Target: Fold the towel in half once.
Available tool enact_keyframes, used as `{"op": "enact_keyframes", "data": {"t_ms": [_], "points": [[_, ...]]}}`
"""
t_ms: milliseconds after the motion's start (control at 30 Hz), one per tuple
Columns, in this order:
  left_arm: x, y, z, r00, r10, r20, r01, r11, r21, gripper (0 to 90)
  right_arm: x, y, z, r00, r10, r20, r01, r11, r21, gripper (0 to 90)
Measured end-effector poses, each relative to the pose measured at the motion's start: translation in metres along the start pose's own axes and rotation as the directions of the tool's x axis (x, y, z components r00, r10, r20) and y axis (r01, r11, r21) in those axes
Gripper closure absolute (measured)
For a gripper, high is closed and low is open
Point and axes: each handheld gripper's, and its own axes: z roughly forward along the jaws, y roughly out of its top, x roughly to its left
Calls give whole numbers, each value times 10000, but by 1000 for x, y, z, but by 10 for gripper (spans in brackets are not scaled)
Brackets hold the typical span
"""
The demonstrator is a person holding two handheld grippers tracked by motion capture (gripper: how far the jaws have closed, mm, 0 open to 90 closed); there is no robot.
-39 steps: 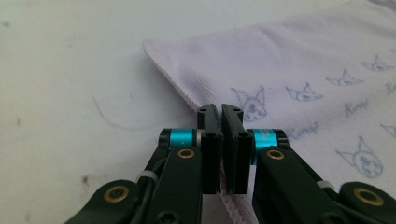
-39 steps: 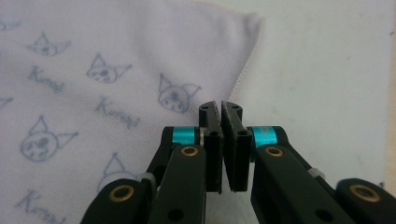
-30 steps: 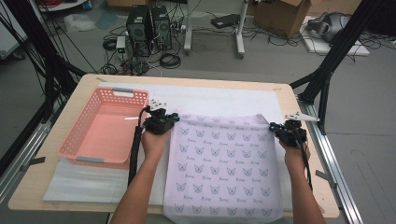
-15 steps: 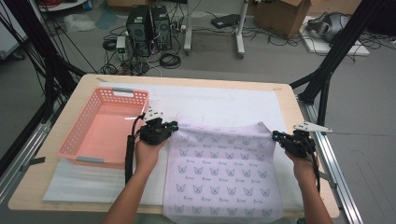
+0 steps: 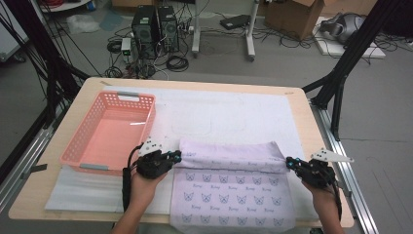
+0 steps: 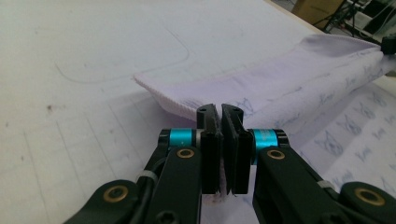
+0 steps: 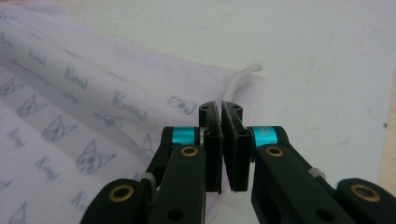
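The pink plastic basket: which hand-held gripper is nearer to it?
Left. The left hand-held gripper sits just beside the pink plastic basket's near right corner, clamping the lilac cat-print cloth; the right hand-held gripper holds the cloth's far side.

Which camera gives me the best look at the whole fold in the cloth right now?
The high view: it shows the cloth whole, its far edge rolled back toward the person between both tongs. The left gripper view shows just the lifted fold by its corner; the right gripper view shows the other corner and its printed side.

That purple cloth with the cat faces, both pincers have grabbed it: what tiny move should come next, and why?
Probably carry the pinched far edge on toward the near hem. The left gripper and right gripper are shut on the cloth, folded only partway over.
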Motion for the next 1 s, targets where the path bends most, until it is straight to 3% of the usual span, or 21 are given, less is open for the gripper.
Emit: {"op": "enact_keyframes", "data": {"t_ms": [200, 367, 400, 467, 533, 600, 700, 900, 933, 1000], "points": [[-11, -18, -11, 9997, 148, 200, -154, 9994, 302, 855, 10, -16, -13, 9997, -73, -218, 77, 9997, 225, 876], [-18, -30, -15, 9991, 130, 402, -155, 9980, 610, 828, 18, -29, -17, 9996, -76, -286, 102, 9957, 921, 865], [-17, -29, -15, 9993, 99, 348, -117, 9985, 528, 765, 18, -31, -17, 9996, -68, -289, 97, 9950, 998, 845], [-12, -26, -13, 9997, -168, 176, 163, 9994, 296, 497, 17, -31, -18, 9996, 168, -210, -148, 9956, 929, 743], [-4, -20, -10, 9996, -288, -18, 288, 9994, 175, 448, 14, -28, -20, 9982, 550, -220, -535, 9964, 662, 644], [4, -12, -4, 9978, -648, -125, 650, 9978, 119, 420, 10, -22, -19, 9960, 867, -194, -859, 9957, 358, 609], [14, 0, 12, 9960, -875, -203, 884, 9950, 462, 416, 6, -12, -9, 9950, 998, 98, -1001, 9943, 371, 557], [19, 6, 42, 9942, -874, -626, 945, 9883, 1195, 380, -2, 8, 36, 9926, 945, 756, -1034, 9868, 1244, 460], [20, 6, 45, 9945, -865, -586, 936, 9866, 1336, 405, -4, 9, 42, 9906, 1006, 928, -1130, 9837, 1399, 454], [20, 4, 48, 9968, -665, -441, 724, 9862, 1491, 585, -6, 10, 53, 9904, 1069, 875, -1200, 9795, 1617, 495]]}}
